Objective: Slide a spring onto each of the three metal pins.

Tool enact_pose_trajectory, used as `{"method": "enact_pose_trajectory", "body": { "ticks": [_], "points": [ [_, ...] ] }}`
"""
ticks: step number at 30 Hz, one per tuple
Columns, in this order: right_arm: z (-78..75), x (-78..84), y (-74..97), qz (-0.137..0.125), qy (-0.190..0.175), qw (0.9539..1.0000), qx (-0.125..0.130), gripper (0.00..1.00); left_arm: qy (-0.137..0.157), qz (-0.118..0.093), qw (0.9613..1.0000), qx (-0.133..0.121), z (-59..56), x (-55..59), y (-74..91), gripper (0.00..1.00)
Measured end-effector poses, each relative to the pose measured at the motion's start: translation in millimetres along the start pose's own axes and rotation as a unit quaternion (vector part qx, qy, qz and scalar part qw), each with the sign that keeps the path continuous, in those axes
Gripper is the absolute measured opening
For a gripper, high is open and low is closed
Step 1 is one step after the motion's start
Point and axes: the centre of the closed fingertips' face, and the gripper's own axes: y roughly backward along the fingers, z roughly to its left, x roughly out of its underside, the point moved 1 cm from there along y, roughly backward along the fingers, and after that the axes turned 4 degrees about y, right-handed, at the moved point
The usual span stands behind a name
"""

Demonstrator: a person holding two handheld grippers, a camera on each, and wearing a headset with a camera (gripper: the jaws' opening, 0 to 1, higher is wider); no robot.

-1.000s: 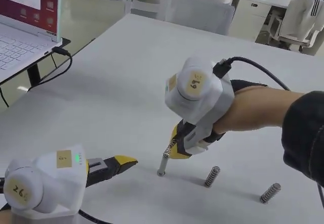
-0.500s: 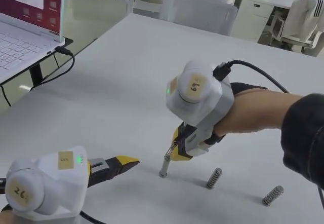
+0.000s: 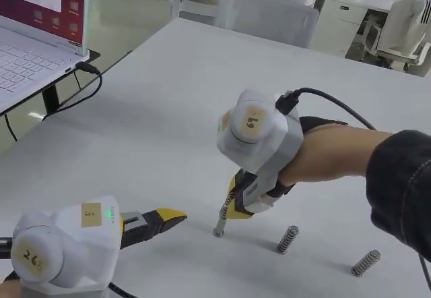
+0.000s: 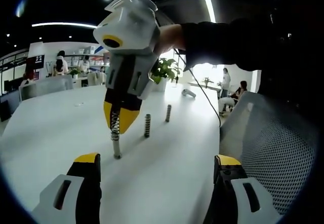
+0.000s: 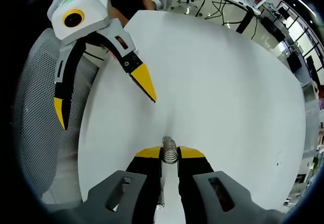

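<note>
Spanning the scene is a smooth white table (image 3: 168, 109) that bears the work. The right gripper (image 3: 232, 207), white-bodied with yellow-tipped black jaws, points steeply down and is clamped on a spring (image 5: 170, 150). The coil sits between its jaw tips, directly over a bare pin (image 3: 219, 225). The left gripper (image 4: 157, 160), of the same make, lies low and well apart to the right gripper's left. Its jaws are spread wide with nothing between them, aimed at the pin. To the right gripper's right stand a second pin (image 3: 287, 239) and, farther out, a third pin (image 3: 366, 262), each sheathed in its own coil. The pins are slim grey metal rods, and the springs are bright wire helices. The held spring's long axis runs near upright, and its lower end meets the pin's top.
</note>
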Motion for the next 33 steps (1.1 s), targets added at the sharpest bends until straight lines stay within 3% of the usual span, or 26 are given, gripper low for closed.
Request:
{"method": "enact_pose_trajectory", "body": {
  "ticks": [16, 33],
  "points": [
    [7.8, 8.1, -26.5, 0.035, 0.006, 0.9992, -0.018, 0.09, 0.002, 0.002, 1.0, -0.002, 1.1, 2.0, -0.1, 0.89],
    [12.4, 12.2, -34.8, 0.028, -0.007, 0.9993, -0.024, 0.1, 0.003, 0.003, 1.0, -0.002, 3.1, 2.7, -1.7, 0.88]
  ]
}}
